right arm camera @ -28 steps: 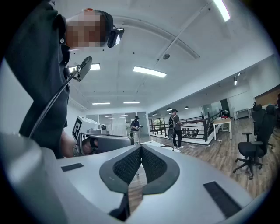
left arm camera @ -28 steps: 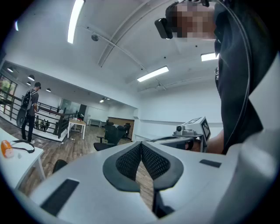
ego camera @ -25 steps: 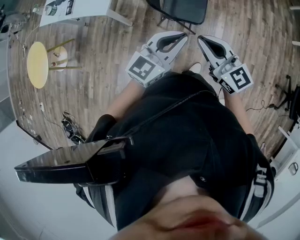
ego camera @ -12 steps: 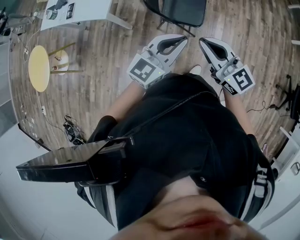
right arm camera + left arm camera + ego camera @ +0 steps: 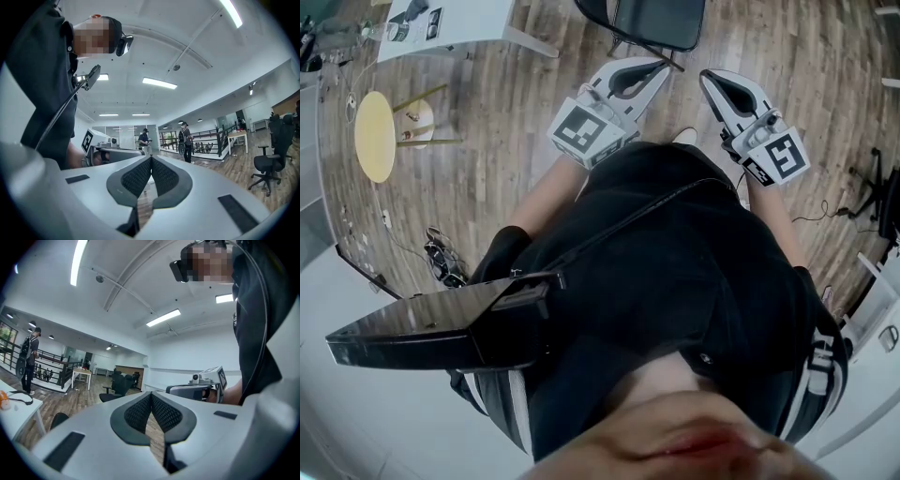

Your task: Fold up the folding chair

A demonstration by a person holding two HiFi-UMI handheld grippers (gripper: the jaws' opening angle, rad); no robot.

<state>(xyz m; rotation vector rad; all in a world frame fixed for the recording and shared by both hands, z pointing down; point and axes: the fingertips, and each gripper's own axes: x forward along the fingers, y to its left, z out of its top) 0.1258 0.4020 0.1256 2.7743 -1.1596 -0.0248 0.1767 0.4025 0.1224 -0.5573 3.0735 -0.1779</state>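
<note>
Pointing level ahead of the person's chest, the left gripper (image 5: 664, 66) and the right gripper (image 5: 709, 77) were both pressed together, with nothing between their jaws. The chair (image 5: 661, 21) stood on the wooden floor (image 5: 506, 103) just beyond their tips, touched by neither. A yellow stool (image 5: 375, 136) and a white table (image 5: 459, 23) stood well apart from it, toward the floor's left side.

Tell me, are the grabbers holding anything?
Nothing. The left gripper and right gripper are both shut and empty; the folding chair stands ahead, untouched.
</note>
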